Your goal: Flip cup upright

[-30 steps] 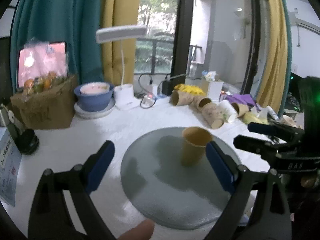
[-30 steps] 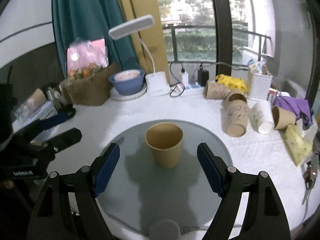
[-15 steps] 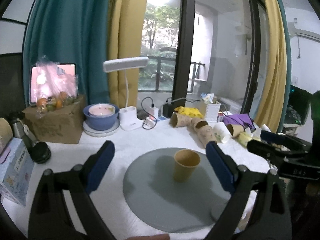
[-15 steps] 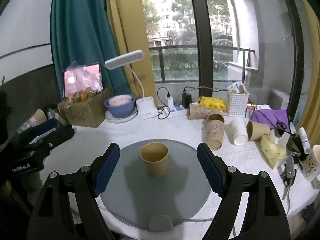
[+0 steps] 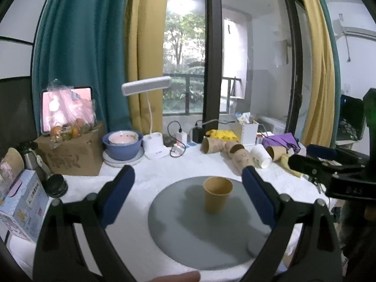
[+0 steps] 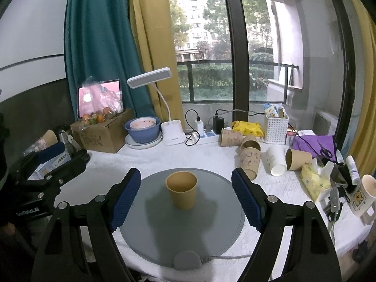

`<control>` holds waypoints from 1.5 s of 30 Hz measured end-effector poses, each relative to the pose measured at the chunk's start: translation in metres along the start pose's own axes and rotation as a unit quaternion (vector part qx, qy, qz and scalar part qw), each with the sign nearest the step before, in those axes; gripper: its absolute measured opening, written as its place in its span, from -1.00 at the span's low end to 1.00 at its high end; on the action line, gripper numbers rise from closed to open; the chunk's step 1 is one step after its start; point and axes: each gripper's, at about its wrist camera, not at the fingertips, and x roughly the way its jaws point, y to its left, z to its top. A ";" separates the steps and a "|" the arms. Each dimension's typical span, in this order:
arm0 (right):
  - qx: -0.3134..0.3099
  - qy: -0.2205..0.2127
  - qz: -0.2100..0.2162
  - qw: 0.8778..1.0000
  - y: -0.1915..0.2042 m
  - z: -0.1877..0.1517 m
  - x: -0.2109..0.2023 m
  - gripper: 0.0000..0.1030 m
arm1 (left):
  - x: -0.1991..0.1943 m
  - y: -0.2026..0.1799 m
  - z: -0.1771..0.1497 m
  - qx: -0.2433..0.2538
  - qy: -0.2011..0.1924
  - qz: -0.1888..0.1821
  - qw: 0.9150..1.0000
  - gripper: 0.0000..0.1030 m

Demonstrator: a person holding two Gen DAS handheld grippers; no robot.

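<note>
While the cup (image 6: 181,192) stands upright, mouth up, near the middle of the round grey mat (image 6: 150,223), both my grippers hang apart from it, touching nothing. My right gripper (image 6: 185,198) has its fingers spread wide; my left gripper (image 5: 189,196) is spread wide too.

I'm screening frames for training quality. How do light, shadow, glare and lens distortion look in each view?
Left wrist view: the window is blown out, the tan cup throws a soft shadow on the grey mat, and the curtains bow near the edges. Right wrist view: exposure is more even, the cup is sharp with a soft shadow, and the window frame curves.
</note>
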 end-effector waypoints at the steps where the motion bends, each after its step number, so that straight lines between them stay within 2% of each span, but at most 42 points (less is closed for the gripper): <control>1: 0.000 0.001 0.001 1.000 0.000 0.000 0.000 0.60 | 0.000 0.001 0.000 -0.001 -0.002 -0.001 1.000 0.81; 45: -0.007 0.010 0.012 1.000 0.010 0.000 0.004 0.60 | 0.001 0.005 -0.002 -0.010 0.008 -0.007 1.000 0.81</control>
